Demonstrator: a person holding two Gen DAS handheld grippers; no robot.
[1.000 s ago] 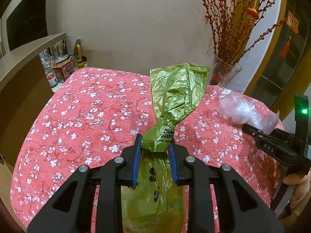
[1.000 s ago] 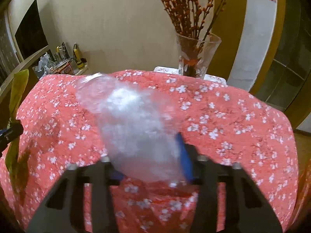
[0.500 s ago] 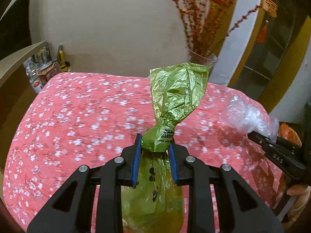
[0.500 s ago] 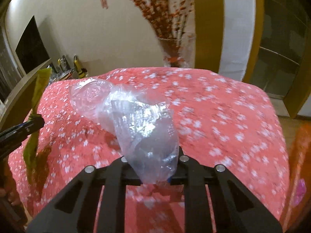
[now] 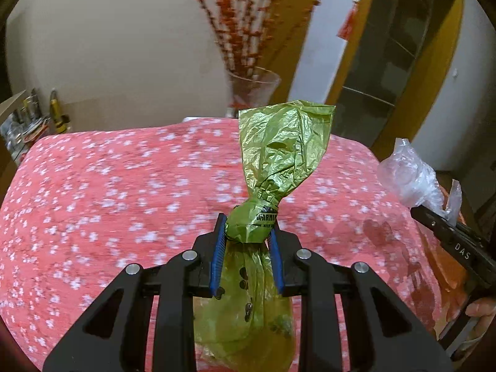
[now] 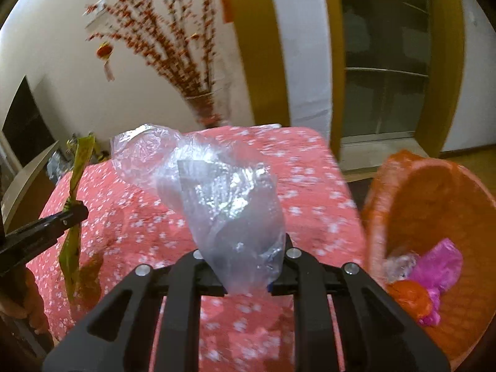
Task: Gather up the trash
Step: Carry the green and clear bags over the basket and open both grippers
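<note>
A table under a red cloth with white blossoms (image 5: 124,201) is filling both views, with a glass vase of red twigs (image 5: 252,83) standing at its far edge against a pale wall. The left gripper (image 5: 248,238) is pinching a green plastic bag (image 5: 282,158) at its knotted neck, the bag's long axis running upright with the filled part hanging below the jaws. The right gripper (image 6: 248,282) is holding a crumpled clear plastic bag (image 6: 217,198), its jaws standing narrow on the lower end while the rest is billowing upward. An orange basket (image 6: 440,217), already holding pink and orange scraps, is sitting off the table's right side, just beside the right gripper. That hand is plainly the nearer one, so the clear bag should probably be going in first, with the green bag having to cross further rightward.
</note>
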